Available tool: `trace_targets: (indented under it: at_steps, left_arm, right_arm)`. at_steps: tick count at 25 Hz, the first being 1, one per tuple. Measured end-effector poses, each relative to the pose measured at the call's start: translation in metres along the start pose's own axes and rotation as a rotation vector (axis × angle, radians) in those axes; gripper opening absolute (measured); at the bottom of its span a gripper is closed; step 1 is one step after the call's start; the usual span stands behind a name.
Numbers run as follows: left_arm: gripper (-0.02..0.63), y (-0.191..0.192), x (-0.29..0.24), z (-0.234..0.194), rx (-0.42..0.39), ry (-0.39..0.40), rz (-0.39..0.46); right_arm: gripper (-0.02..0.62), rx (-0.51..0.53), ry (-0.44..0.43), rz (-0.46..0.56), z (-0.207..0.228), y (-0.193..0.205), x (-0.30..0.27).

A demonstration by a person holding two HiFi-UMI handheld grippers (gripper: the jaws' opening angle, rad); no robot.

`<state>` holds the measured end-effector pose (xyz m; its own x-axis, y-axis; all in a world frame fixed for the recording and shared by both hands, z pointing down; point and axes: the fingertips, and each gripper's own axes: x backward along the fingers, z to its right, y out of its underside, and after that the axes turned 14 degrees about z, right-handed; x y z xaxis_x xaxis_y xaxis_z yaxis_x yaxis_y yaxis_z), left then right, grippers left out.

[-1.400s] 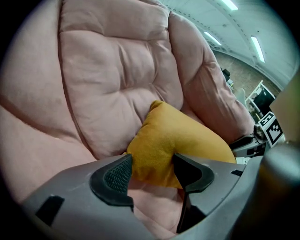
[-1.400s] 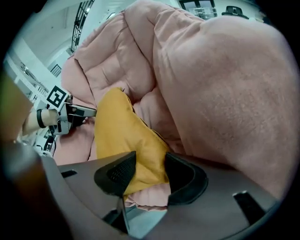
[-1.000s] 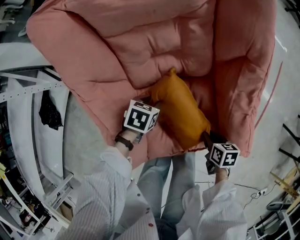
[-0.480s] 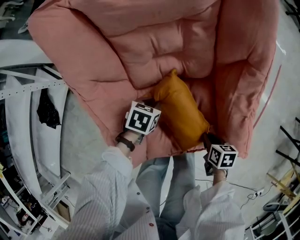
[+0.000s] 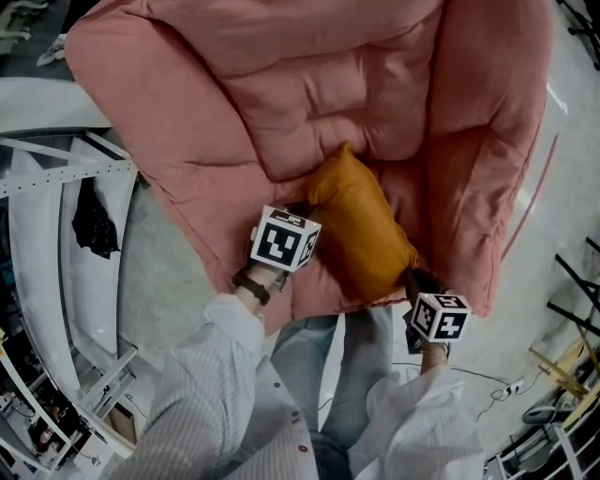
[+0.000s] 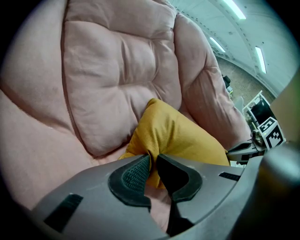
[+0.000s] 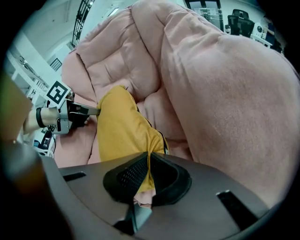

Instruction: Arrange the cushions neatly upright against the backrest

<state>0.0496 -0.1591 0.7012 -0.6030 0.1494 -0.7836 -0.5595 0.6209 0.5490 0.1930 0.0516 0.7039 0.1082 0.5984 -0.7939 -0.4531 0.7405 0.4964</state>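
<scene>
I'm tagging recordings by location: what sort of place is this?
Probably a lab or workshop, not a home: the puffy pink fabric armchair stands on bare grey floor beside white metal framing, under ceiling strip lights.

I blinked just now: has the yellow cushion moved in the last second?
No. Against the pink chair, the cushion lies where it did, its top corner still tucked in the same crease.
</scene>
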Motion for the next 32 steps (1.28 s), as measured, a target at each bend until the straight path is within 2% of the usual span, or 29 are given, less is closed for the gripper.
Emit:
trace_targets:
  at_steps: [7,13,18,24,32]
  left_arm:
    - [0.064,-0.005,0.006,0.003,0.048,-0.038,0.027]
    - [0.064,-0.006,0.02,0.006,0.14,-0.067,0.065]
    - [0.064,-0.013,0.038,0.007,0.223,-0.127,0.146]
    - [0.066,-0.017,0.065,-0.004,0.297,-0.194,0.228]
    - [0.067,-0.022,0.09,-0.017,0.462,-0.274,0.356]
  right_arm:
    - [0.023,0.056,-0.009,0.014,0.004,-0.017,0.009]
    - [0.023,0.143,-0.024,0.039,0.011,-0.05,0.013]
    - [0.023,0.278,-0.07,0.035,0.011,-0.085,0.013]
    - [0.023,0.363,-0.12,0.067,-0.005,-0.119,0.003]
    - [0.023,0.498,-0.156,0.14,-0.03,-0.187,-0.016]
